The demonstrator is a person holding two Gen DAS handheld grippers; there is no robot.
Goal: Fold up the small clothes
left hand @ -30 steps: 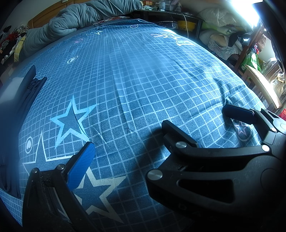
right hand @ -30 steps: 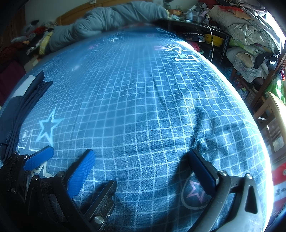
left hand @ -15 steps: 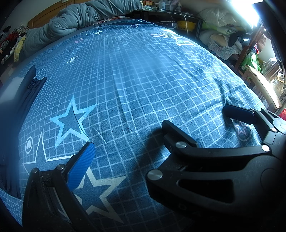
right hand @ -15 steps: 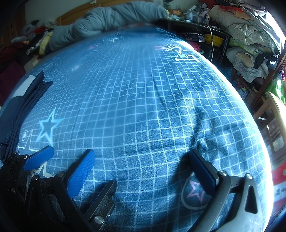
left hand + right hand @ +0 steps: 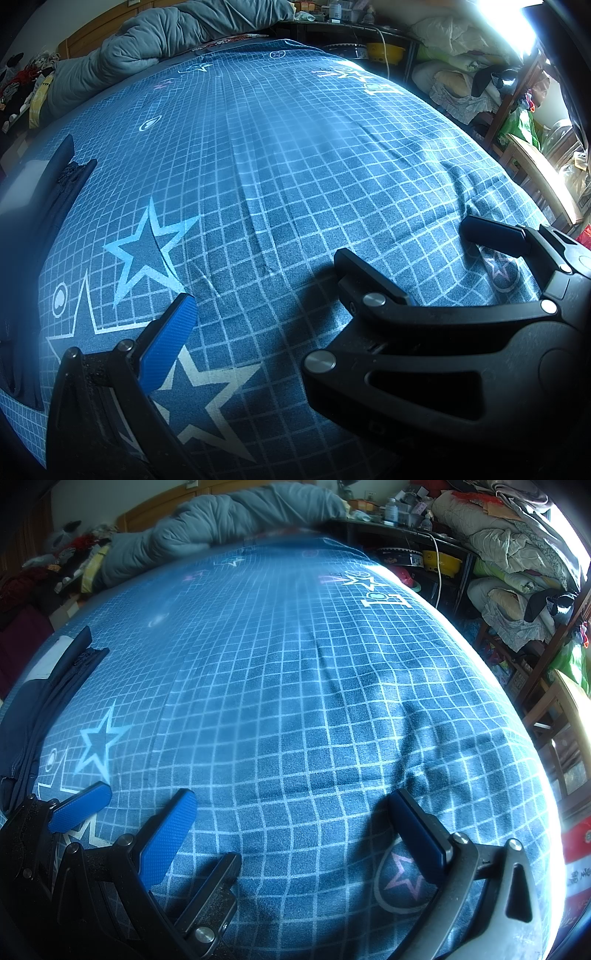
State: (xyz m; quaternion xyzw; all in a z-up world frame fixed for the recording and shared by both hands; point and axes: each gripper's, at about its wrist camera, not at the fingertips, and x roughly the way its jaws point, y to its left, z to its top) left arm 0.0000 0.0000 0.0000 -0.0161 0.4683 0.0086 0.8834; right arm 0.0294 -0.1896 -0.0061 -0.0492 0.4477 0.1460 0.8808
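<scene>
Blue grid-patterned bedsheet [image 5: 295, 701] fills both views. Right gripper [image 5: 291, 819], lower frame, is spread wide with nothing between its fingers. Left gripper [image 5: 122, 805], lower left, is likewise spread and holds nothing. Dark navy garment [image 5: 40, 701] lies at the left edge, apart from both grippers.

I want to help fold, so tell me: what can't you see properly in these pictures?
- Dark clothes: cut off by the left edge in both views and hazy in the left wrist view, so what kind they are is unclear.
- Bottles behind the bed: right wrist view, too small to read.
- Chair: left wrist view, cut off by the right edge and washed out by window glare.
</scene>
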